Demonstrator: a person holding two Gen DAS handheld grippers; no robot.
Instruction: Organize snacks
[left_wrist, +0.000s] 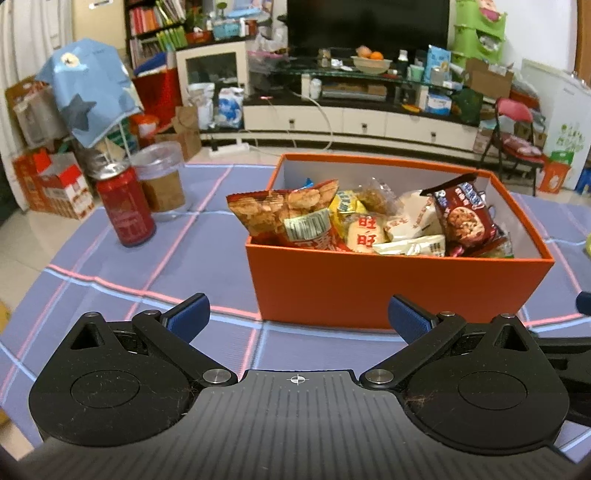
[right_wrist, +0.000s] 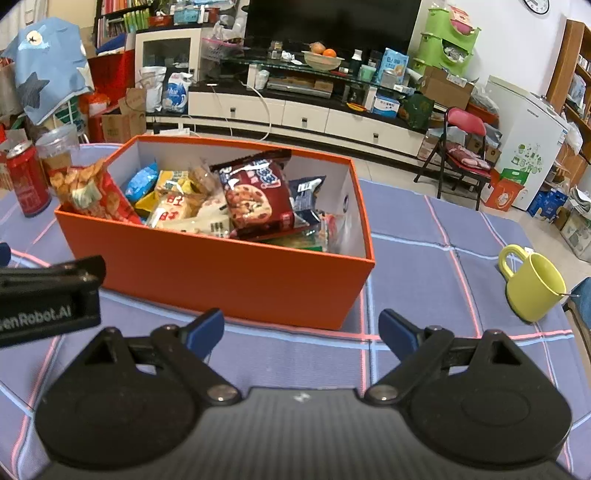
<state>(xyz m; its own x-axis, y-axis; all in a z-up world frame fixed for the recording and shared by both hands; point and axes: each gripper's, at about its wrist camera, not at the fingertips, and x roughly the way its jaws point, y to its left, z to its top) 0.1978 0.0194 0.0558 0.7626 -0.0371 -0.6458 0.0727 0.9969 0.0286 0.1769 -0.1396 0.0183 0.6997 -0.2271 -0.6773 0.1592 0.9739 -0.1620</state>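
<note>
An orange box (left_wrist: 369, 291) stands on the blue checked tablecloth and holds several snack packets: a red chip bag (left_wrist: 288, 218) leans at its left end and a dark red cookie packet (left_wrist: 463, 214) stands at its right. The box also shows in the right wrist view (right_wrist: 236, 280), with the cookie packet (right_wrist: 255, 195) in its middle and the chip bag (right_wrist: 92, 192) at the left. My left gripper (left_wrist: 299, 319) is open and empty, just in front of the box. My right gripper (right_wrist: 301, 332) is open and empty, in front of the box's right corner.
A red can (left_wrist: 125, 206) and a clear lidded cup (left_wrist: 160, 181) stand left of the box. A yellow-green mug (right_wrist: 532, 286) with a spoon stands at the right. The left gripper's body (right_wrist: 48, 299) shows at the left edge of the right wrist view. A cluttered TV stand is behind the table.
</note>
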